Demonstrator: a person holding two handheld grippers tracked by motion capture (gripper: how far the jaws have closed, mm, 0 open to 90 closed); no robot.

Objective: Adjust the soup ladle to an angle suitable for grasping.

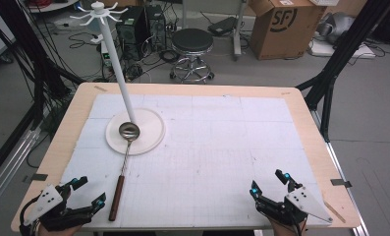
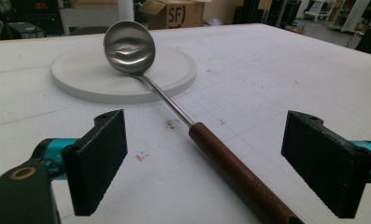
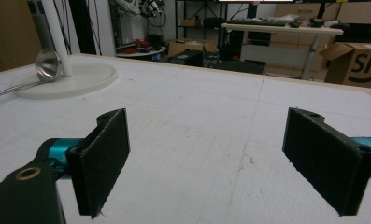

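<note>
Left gripper [image 2: 204, 163] at the near edge, jaws wide apart, nothing pinched. The ladle's brown handle [image 2: 239, 177] runs up between them but touches neither pad. Ladle [image 1: 121, 167] lies flat on the white mat [image 1: 222, 147], bowl [image 1: 129, 131] resting on the round base [image 1: 151, 132] of the white hook stand [image 1: 115, 64], against its pole. Right gripper [image 1: 271, 184] at the near right corner, also spread open and empty, well away from the ladle. Looks like hang-the-ladle: nothing done yet. Left: grab handle, lift, hook it on the rack [image 1: 98, 11] up top.
</note>
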